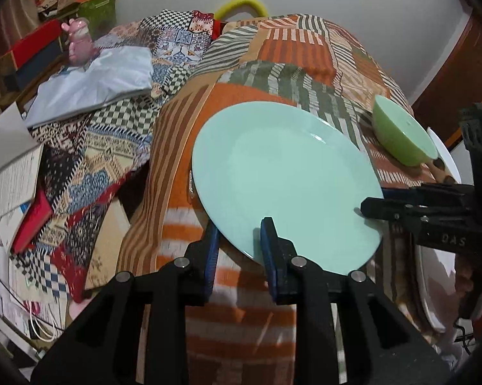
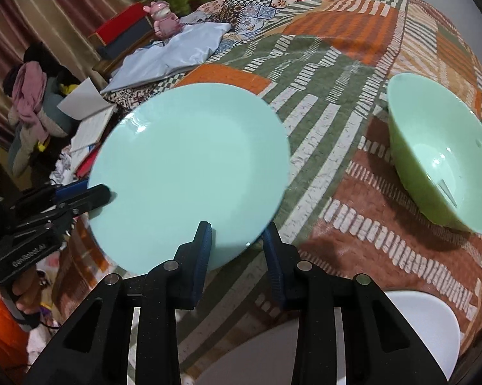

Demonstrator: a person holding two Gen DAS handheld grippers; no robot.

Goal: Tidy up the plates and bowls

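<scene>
A round, glossy mint-green plate [image 1: 285, 186] is held tilted above a bed covered with an orange, brown and green striped patchwork quilt [image 1: 292, 51]. Two handheld grippers meet the plate at its rim. The left gripper [image 1: 239, 240] straddles the near edge, one blue-padded finger [image 1: 269, 234] lying on the plate's upper face and the other below the rim; the fingers stand parted with the rim between them, and whether they actually pinch it cannot be told. The right gripper [image 2: 237, 240] approaches from the other side: its left finger [image 2: 204, 235] overlaps the plate's face [image 2: 189, 173], its right finger lies outside the rim, and the gap between them is wide, so the fingers appear released.

In the left wrist view the right gripper's black finger tip [image 1: 374, 208] touches, or nearly touches, the plate's right edge. A pale green glass bowl [image 2: 440, 157] rests tilted on the quilt, well apart from the plate to its right. A white plate [image 2: 424, 330] lies at the near edge of the bed, partly under the right gripper. Beyond the quilt's left side lie a grey-blue plastic bag [image 1: 93, 86], a pink pig figurine [image 2: 163, 19] and open books [image 1: 16, 179].
</scene>
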